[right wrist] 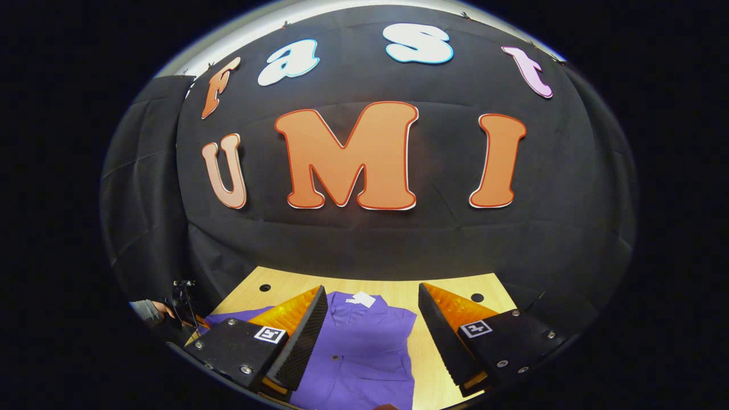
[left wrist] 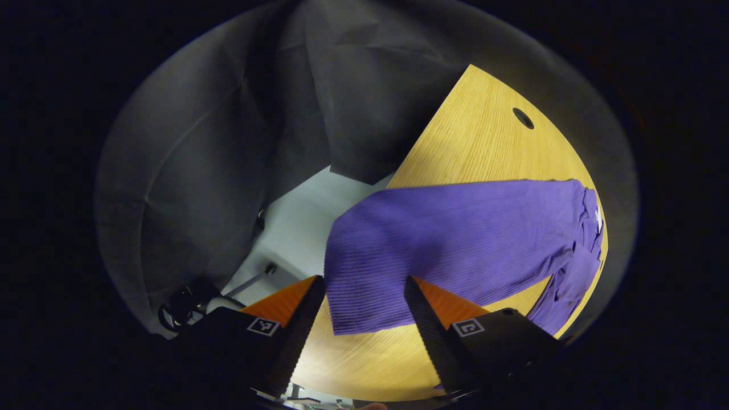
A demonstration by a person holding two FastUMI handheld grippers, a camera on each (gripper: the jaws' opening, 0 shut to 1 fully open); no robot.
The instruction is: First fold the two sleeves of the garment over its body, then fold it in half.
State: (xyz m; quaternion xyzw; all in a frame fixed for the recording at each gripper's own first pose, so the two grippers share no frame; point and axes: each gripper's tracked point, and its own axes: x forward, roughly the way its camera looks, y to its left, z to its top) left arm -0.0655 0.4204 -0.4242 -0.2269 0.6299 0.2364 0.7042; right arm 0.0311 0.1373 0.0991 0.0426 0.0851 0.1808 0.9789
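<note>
In the left gripper view the left gripper (left wrist: 364,307) hangs above the near end of a wooden table (left wrist: 484,142), its two fingers spread wide apart with nothing between them but air. Straight ahead of that gap, and lower, lies a purple garment (left wrist: 455,239) of ribbed cloth: one sleeve (left wrist: 410,256) stretches across the tabletop toward the fingers, its cuff end lying flat just past the fingertips and between them in the picture, not touched by either. The rest of the garment bunches at the far right edge of the table, where a small white label (left wrist: 598,215) shows. A round hole (left wrist: 523,118) is cut in the tabletop beyond the cloth, and pale floor (left wrist: 296,228) and the dark booth wall (left wrist: 228,142) lie off to the left. In the right gripper view the right gripper (right wrist: 373,319) is likewise released, fingers well apart and empty, held above the garment (right wrist: 364,353), whose body lies flat on the table (right wrist: 433,285) directly below and between the fingers, collar end farther away with the white label (right wrist: 361,299) at the neck. Small snaps (right wrist: 336,358) run down its front. At the far left of this view a hand (right wrist: 155,310) holds dark gear at the table's edge.
</note>
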